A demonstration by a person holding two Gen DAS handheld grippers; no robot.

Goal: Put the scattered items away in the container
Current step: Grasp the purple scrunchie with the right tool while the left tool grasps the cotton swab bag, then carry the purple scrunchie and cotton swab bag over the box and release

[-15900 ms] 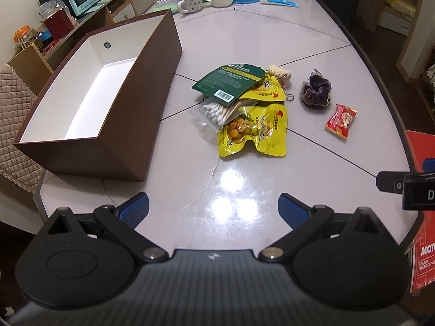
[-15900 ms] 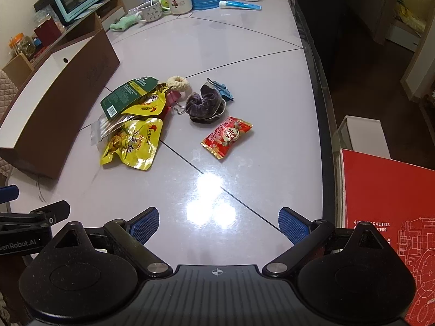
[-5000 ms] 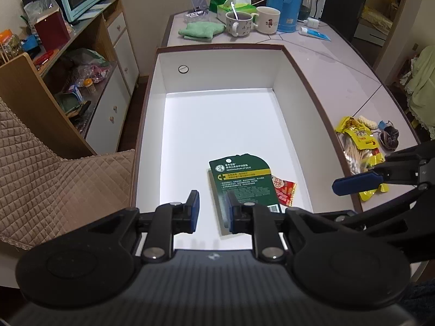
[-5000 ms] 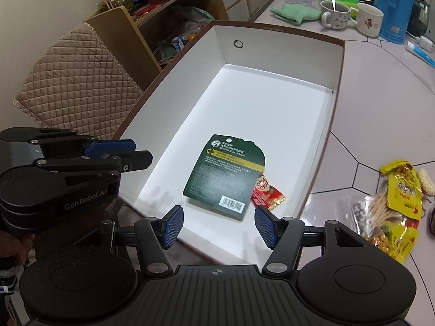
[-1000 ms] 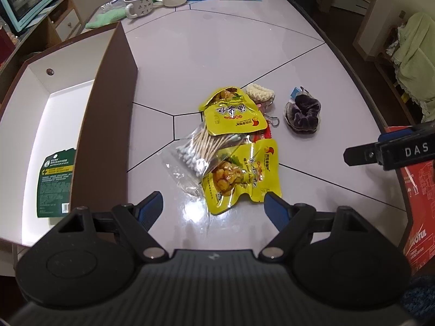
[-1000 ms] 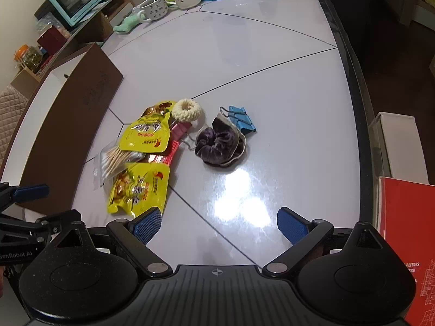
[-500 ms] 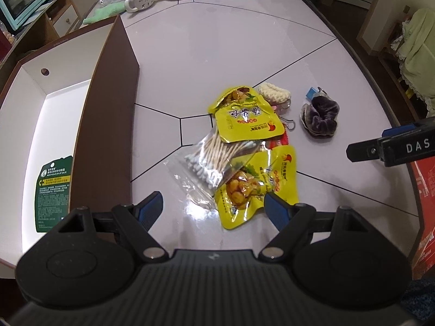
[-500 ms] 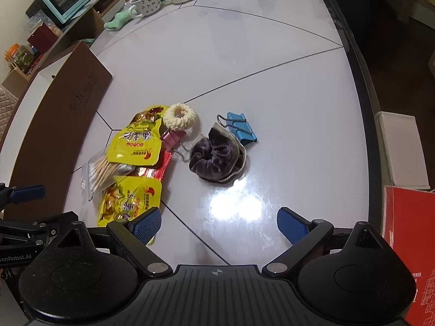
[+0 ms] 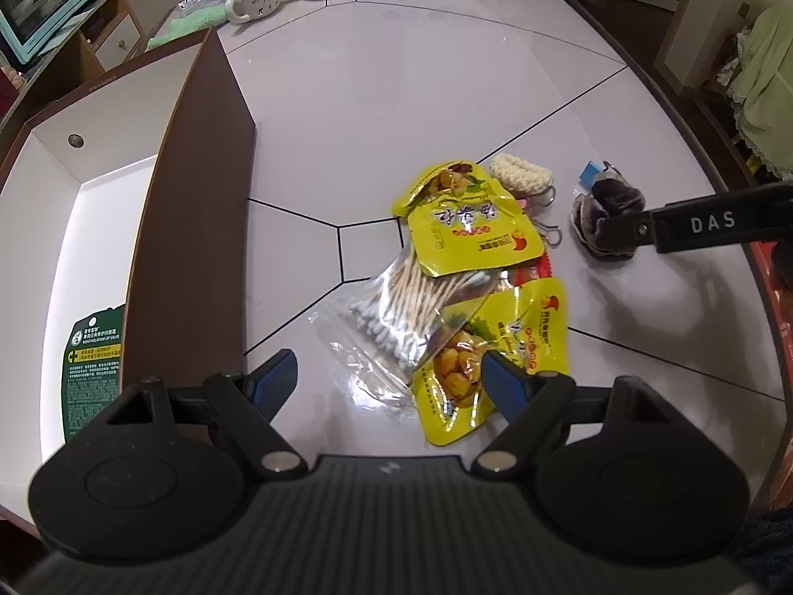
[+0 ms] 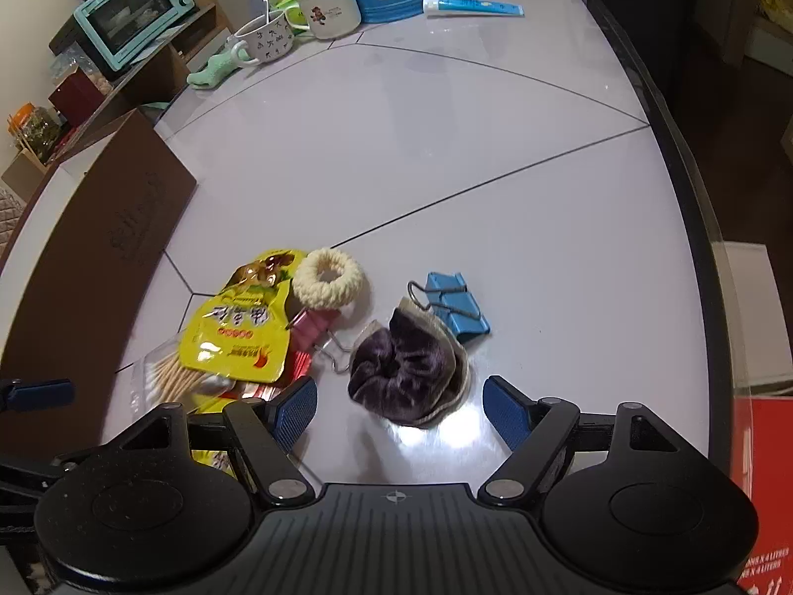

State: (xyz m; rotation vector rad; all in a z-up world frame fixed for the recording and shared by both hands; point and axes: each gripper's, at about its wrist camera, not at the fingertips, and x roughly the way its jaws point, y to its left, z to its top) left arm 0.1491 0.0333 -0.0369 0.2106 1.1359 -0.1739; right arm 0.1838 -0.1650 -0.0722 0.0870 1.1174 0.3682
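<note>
Right hand-held gripper, jaws closing, has descended over the purple scrunchie.

You see on table: two yellow snack packets, one cotton-swab bag, two scrunchies, two binder clips. In box: one green card.

In my left view the box fills the left side, a card lying inside it. Right of it, mid-frame, one snack pouch lies on the cotton swab bag, which overlaps another pouch below. The scrunchie sits farther right.
</note>
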